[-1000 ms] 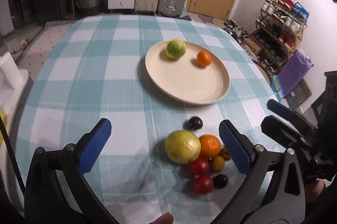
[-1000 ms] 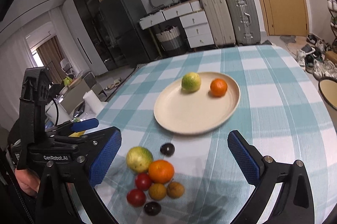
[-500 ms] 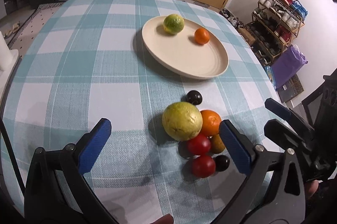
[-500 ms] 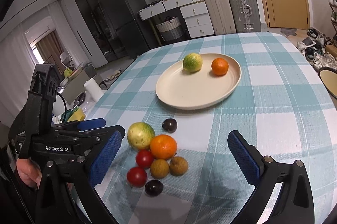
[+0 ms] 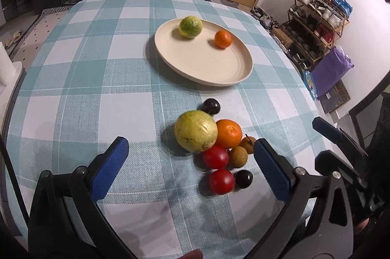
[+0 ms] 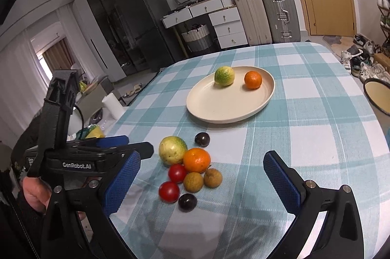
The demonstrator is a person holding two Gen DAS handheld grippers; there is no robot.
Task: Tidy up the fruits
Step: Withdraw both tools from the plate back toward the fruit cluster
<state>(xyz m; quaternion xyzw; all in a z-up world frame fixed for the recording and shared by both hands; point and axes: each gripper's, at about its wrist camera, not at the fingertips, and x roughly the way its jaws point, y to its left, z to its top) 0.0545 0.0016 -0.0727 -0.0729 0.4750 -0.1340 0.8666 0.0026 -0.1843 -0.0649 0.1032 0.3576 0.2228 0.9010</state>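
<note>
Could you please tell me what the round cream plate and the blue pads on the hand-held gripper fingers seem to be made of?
The round cream plate looks like matte ceramic or a composite plastic: an even, dull surface without glare, so I cannot tell which. The blue pads on the right hand-held gripper look like rubber or soft plastic, judging by their fine dotted grip texture.

Yellow bowl [image 6: 379,98] (right view) cut by frame edge.

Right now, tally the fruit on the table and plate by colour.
Green-yellow: 2
Orange: 2
Red: 2
Brown: 2
Dark purple: 2
Total: 10
</note>
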